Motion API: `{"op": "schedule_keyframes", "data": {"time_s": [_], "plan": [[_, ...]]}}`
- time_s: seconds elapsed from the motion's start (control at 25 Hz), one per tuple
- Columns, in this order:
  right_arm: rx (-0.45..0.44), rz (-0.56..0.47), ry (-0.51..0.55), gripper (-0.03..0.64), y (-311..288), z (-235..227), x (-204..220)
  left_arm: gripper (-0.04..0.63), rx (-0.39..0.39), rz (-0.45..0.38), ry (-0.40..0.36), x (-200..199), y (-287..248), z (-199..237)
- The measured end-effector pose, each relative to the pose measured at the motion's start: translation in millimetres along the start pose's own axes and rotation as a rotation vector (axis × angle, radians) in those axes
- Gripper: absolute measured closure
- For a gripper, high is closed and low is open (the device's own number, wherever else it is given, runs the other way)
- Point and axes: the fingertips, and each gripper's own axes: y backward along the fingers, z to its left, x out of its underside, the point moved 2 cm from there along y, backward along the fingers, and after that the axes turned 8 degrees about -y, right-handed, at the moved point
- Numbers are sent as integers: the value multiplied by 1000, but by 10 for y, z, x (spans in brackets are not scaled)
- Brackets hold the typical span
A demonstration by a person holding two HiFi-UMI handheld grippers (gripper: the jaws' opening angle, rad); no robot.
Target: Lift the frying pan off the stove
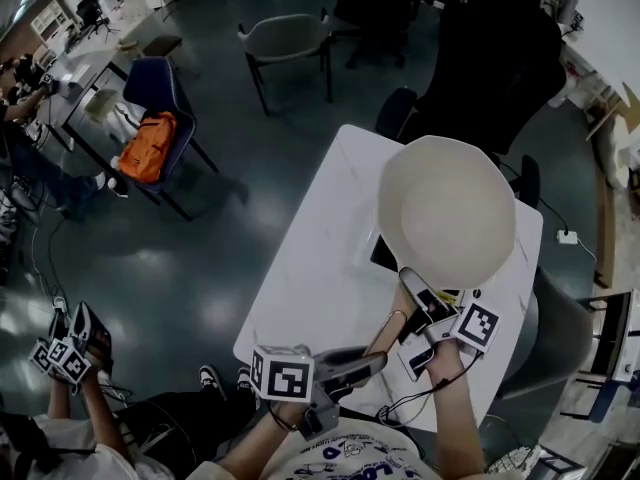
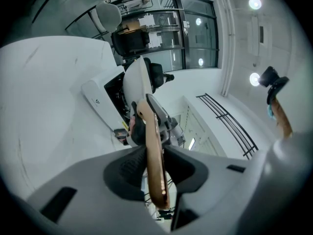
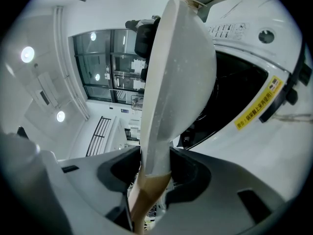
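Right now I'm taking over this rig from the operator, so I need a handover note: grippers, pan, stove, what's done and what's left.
Left gripper: shut on the far, wooden end of the handle.
Right gripper: shut on the handle where it meets the pan.
Frying pan: held in the air over the stove, which sits on the white table. The gripper views show a gap between pan and cooktop.
Done: the lift, as far as I can tell.
Left: probably nothing but holding both grips shut and the pan steady.
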Motion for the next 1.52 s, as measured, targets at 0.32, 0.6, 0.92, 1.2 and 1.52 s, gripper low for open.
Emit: {"op": "schedule_keyframes", "data": {"time_s": [0.32, 0.6, 0.92, 1.2, 1.52], "plan": [[-37, -17, -3, 440, -10, 20, 2, 479, -3, 4, 7, -20, -2, -11], [-34, -42, -2, 442, -20, 15, -10, 479, 22, -48, 26, -44, 15, -9], [-31, -53, 5, 442, 22, 39, 0, 480, 29, -45, 39, -17, -11, -54], [-46, -46, 5, 442, 94, 130, 15, 480, 55, -63, 27, -7, 6, -167], [-80, -18, 22, 442, 111, 395, 101, 480, 61, -89, 1, -43, 104, -379]]}}
